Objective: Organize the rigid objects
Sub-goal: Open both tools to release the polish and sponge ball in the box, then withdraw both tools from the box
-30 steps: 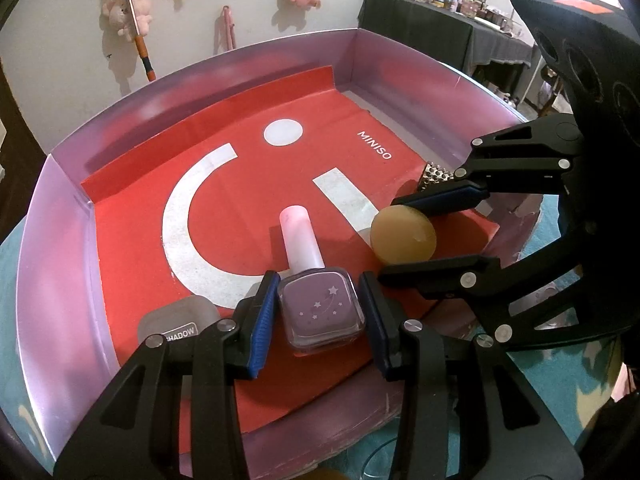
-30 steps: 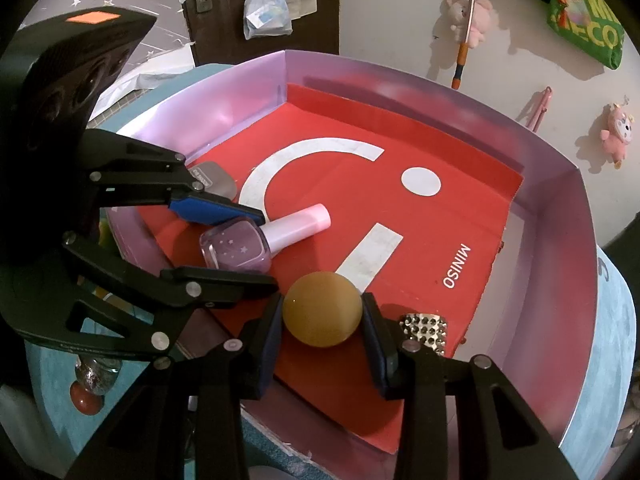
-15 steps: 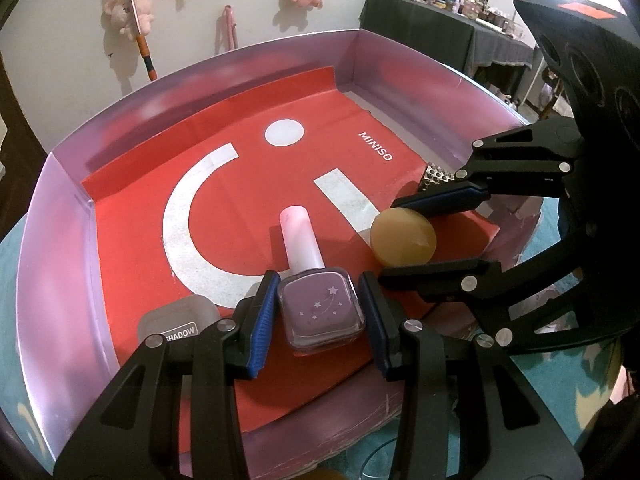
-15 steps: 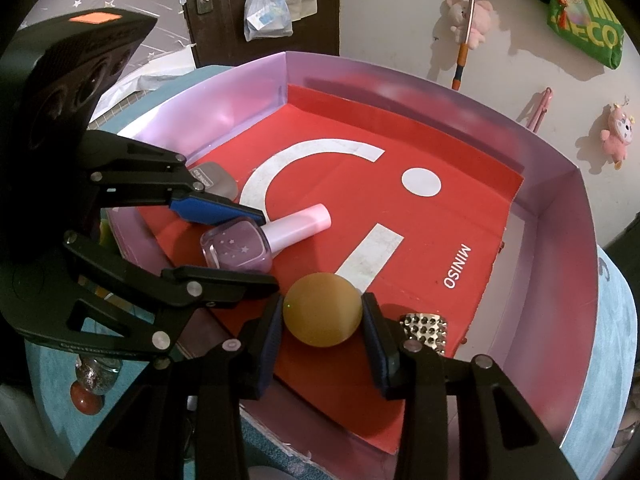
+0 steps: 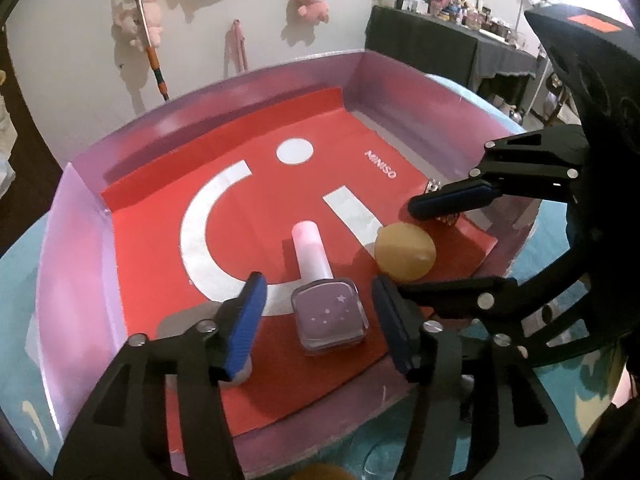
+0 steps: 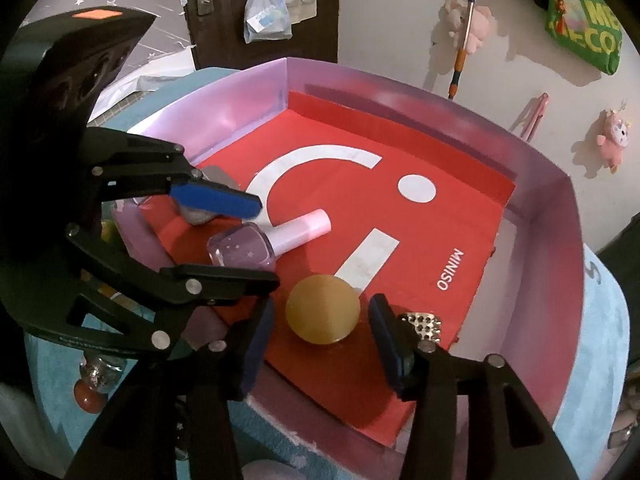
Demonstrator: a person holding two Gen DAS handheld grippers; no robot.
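Both the lilac square nail-polish bottle (image 5: pixel 329 316) and the round amber disc (image 6: pixel 323 309) lie in the pink tray (image 5: pixel 72 248), each between spread jaws of the left gripper (image 5: pixel 318 318) and right gripper (image 6: pixel 322 334), so these two placements look done

You've got a shallow lilac tray (image 5: pixel 76 216) sitting on a teal cloth-covered surface (image 6: pixel 608 320), with a red MINISO sheet (image 6: pixel 452 232) lining the tray floor. On that sheet, near the tray's front edge: a lilac nail polish bottle (image 5: pixel 326 312) lying on its side, a gold disc (image 6: pixel 323 309) just beside it, and a studded silver piece (image 6: pixel 426 325) beside the disc.
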